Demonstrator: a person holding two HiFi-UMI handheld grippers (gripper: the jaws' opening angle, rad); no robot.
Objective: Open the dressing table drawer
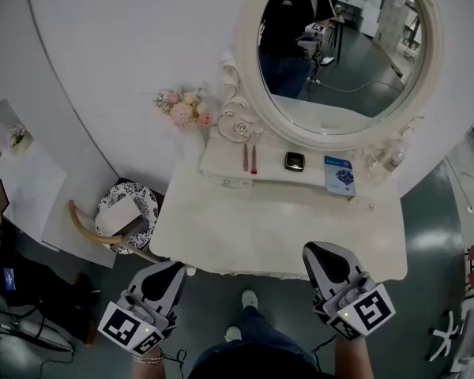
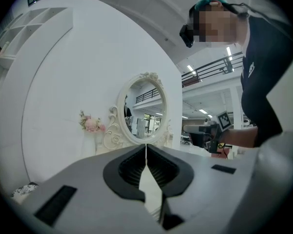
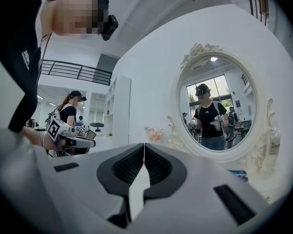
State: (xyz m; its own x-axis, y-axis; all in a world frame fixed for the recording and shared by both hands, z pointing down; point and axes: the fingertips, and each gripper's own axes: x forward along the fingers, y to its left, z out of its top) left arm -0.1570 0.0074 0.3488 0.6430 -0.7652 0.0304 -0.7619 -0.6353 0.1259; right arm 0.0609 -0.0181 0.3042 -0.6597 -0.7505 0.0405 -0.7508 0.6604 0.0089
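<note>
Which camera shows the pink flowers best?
The head view: the flowers show largest and unblocked there, just left of the mirror. The left gripper view has them smaller, side on beside the mirror's frame. The right gripper view shows only a small pale cluster in the distance.

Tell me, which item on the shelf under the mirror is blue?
The flat packet at the right end of the shelf; the two sticks look reddish-brown, the square box dark.
</note>
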